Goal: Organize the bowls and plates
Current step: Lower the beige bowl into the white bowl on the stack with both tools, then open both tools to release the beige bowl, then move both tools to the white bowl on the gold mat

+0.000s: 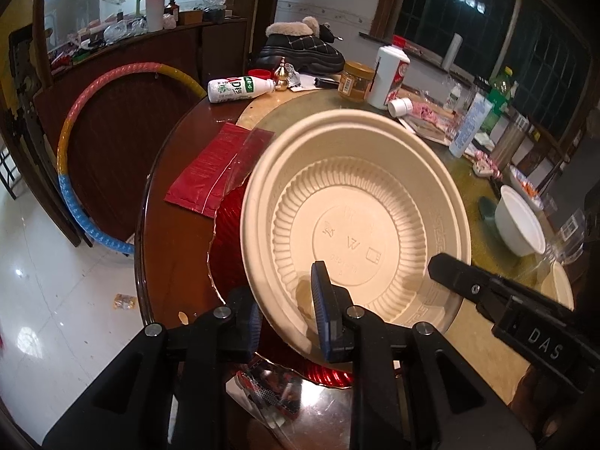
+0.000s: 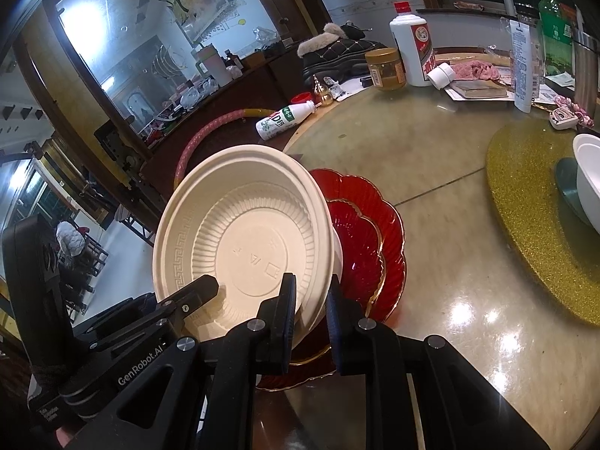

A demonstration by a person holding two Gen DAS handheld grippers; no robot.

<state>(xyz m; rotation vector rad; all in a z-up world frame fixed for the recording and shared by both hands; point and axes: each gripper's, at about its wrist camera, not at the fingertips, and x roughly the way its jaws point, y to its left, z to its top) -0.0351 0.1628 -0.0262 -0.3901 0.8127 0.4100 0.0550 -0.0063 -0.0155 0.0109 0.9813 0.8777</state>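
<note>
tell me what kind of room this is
Probably a home dining room: a big round table with a glass turntable, cluttered with a liquor bottle, a jar and a fur-lined boot, and a wooden sideboard behind it.

Warm indoor light falls from overhead, throwing white glare spots on the glossy tabletop just right of the red plates. The windows are dark. Fisheye bending curves the tabletop rim and blackens the corners; the beige bowl looks slightly motion-blurred.
</note>
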